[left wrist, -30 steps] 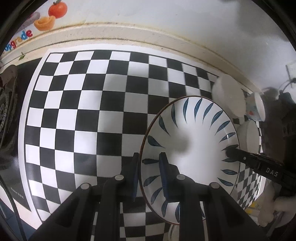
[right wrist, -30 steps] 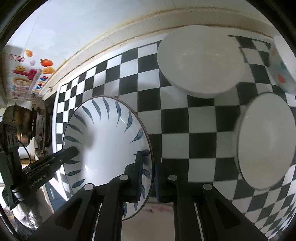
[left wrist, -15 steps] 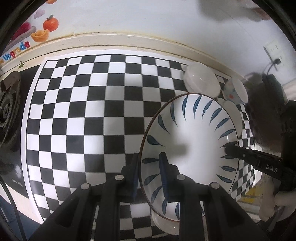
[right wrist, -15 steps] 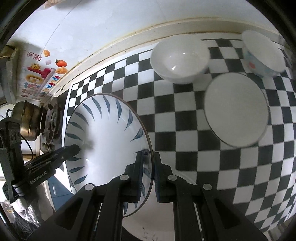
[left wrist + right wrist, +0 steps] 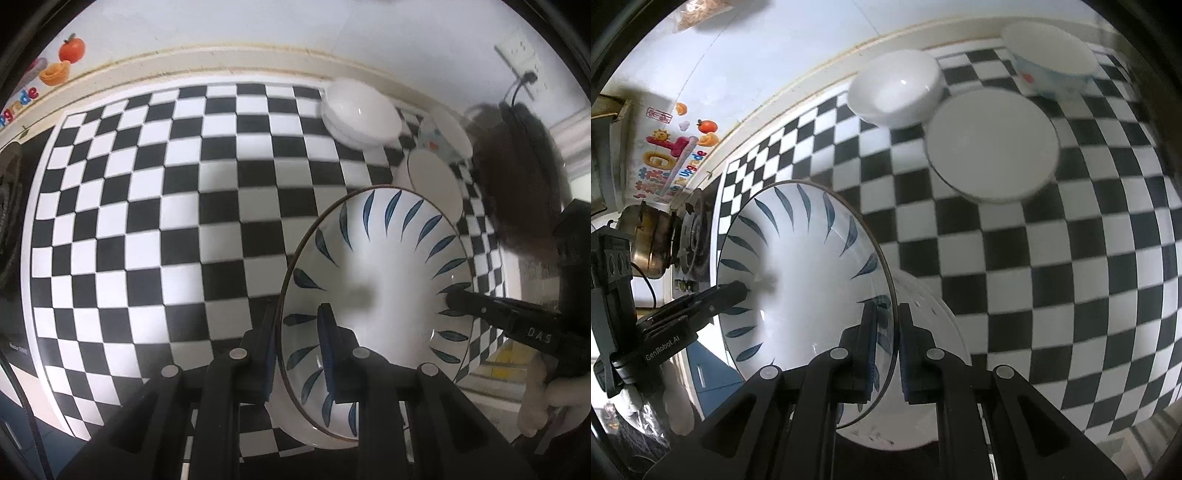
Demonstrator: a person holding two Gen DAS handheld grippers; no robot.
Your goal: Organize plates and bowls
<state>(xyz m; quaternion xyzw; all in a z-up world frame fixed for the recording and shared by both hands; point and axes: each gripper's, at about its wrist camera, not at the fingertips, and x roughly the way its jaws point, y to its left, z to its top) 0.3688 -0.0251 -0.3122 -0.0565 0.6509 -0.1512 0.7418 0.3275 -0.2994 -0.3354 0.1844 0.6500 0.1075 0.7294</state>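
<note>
A large white bowl with blue leaf marks [image 5: 384, 280] is held in the air above the checkered counter by both grippers. My left gripper [image 5: 299, 325] is shut on its left rim. My right gripper [image 5: 888, 325] is shut on the opposite rim of the bowl [image 5: 798, 280]; its tip shows in the left wrist view [image 5: 458, 295]. On the counter near the wall stand a plain white bowl [image 5: 895, 88], a flat white plate [image 5: 991, 146] and a white bowl with a coloured print [image 5: 1051, 64].
The black-and-white checkered counter [image 5: 166, 206] runs to a cream wall edge. A gas stove with a metal pot [image 5: 650, 240] stands to the left. Fruit stickers [image 5: 62, 59] are on the wall. A dark bag [image 5: 517, 177] and wall socket are at the right.
Both grippers have lifted the blue-leaf bowl higher and pulled back. More of the counter shows, and the white plate and two bowls look smaller and farther away.
</note>
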